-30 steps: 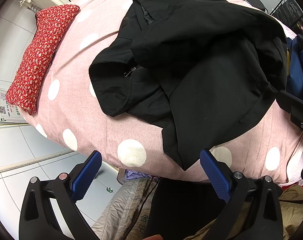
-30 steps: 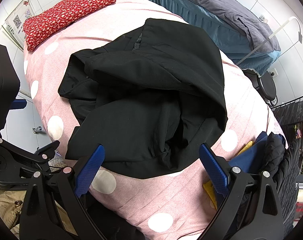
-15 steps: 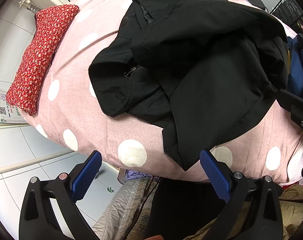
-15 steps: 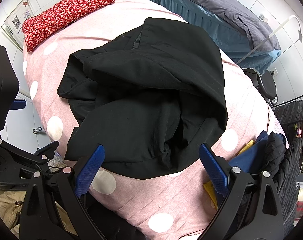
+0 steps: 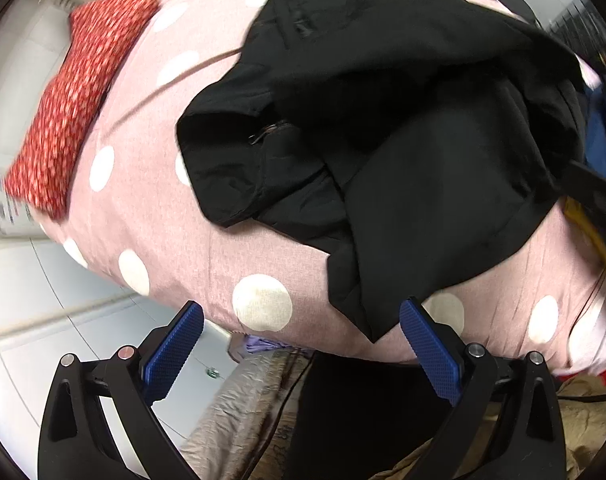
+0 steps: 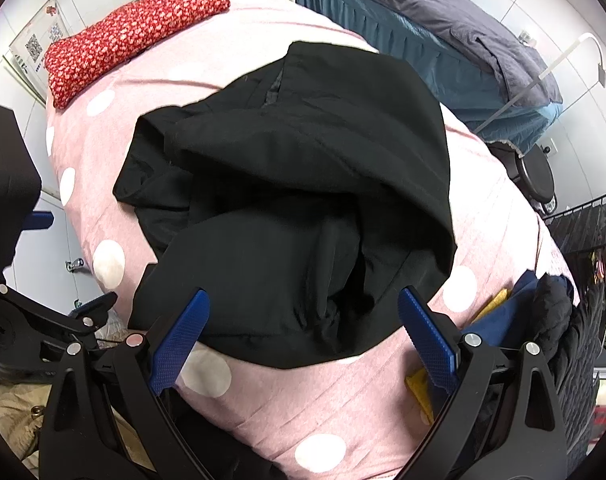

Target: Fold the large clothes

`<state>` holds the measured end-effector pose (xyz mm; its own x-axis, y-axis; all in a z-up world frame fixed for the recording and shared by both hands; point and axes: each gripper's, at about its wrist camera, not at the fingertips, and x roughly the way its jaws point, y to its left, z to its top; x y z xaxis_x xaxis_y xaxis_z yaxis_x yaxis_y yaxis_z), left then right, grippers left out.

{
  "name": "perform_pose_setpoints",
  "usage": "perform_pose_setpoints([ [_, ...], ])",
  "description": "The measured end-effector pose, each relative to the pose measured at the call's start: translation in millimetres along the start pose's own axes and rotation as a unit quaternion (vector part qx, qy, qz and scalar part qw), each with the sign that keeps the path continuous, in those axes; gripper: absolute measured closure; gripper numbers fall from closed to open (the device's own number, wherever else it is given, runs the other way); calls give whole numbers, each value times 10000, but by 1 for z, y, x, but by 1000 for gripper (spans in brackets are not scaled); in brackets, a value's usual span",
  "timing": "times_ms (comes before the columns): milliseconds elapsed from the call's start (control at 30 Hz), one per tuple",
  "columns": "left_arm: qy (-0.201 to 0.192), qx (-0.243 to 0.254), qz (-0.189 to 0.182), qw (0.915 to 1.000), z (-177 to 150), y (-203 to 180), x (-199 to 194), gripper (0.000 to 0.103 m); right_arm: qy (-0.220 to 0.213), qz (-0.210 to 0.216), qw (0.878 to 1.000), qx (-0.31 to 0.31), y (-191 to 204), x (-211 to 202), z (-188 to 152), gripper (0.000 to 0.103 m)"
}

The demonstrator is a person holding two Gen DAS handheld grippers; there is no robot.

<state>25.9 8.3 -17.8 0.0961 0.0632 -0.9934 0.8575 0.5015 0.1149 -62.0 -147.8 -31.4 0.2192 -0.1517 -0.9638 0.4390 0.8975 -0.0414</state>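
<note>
A pink polka-dot bed [image 6: 287, 412] carried the black jacket [image 6: 303, 184], which lay crumpled across the middle of the mattress and spilled toward its near edge, with one pointed hem corner [image 5: 373, 332] draped almost to that edge. A red floral pillow [image 6: 135, 32] sat at the bed's far left corner, well apart from the garment. The jacket's long axis appeared to run from the far side of the bed toward the near edge, ahead of both tools. The left gripper [image 5: 301, 344] hung just off the near edge with its blue pads spread wide and nothing between them, the hem corner lying just ahead and toward its right finger. The right gripper [image 6: 303, 332] was likewise spread and empty, poised over the near bulk of the cloth. Judging by the views, the left tool was nearer that loose corner. A zipper pull [image 5: 269, 132] showed near the left fold, but collar, sleeves and front could not be sorted out in the bunched black fabric. A heap of blue and yellow clothes [image 6: 511, 312] at the bed's right edge was partly cut off.
</note>
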Motion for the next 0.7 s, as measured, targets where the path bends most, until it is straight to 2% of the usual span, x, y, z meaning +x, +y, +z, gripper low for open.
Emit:
perform_pose_setpoints([
  [100, 90, -869, -276, 9958, 2, 40, 8, 6, -158, 191, 9997, 10, -5, 1, 15, 9],
  [133, 151, -1304, -451, 9903, 0, 61, 13, 6, -217, 275, 9994, -10, -6, 3, 22, 9],
  [200, 207, -1853, -779, 9794, -4, 88, 22, 7, -364, 409, 9985, -92, -4, 2, 38, 9],
  [300, 220, -2300, -1078, 9670, -12, 114, 36, 7, -497, 723, 9958, -270, 5, 11, 69, 9],
  [400, 160, -2557, -1521, 9546, -16, 120, 49, 7, -470, 1149, 9914, -427, 19, 30, 105, 9],
  [467, 117, -2795, -2107, 9367, -17, 120, 63, 7, -364, 1377, 9887, -460, 33, 47, 130, 9],
  [500, 125, -2926, -2420, 9250, -15, 118, 73, 7, -323, 1512, 9869, -467, 40, 54, 140, 9],
  [567, 141, -3035, -2664, 9147, -14, 111, 85, 7, -212, 1815, 9818, -515, 59, 71, 165, 9],
  [600, 105, -3036, -2742, 9124, -10, 106, 92, 7, -162, 1917, 9795, -594, 71, 78, 175, 9],
  [667, 46, -2937, -2726, 9162, -5, 95, 102, 8, -16, 2040, 9754, -838, 94, 96, 191, 9],
  [700, 9, -2883, -2716, 9182, -2, 93, 105, 8, 110, 1970, 9757, -953, 106, 110, 199, 9],
])
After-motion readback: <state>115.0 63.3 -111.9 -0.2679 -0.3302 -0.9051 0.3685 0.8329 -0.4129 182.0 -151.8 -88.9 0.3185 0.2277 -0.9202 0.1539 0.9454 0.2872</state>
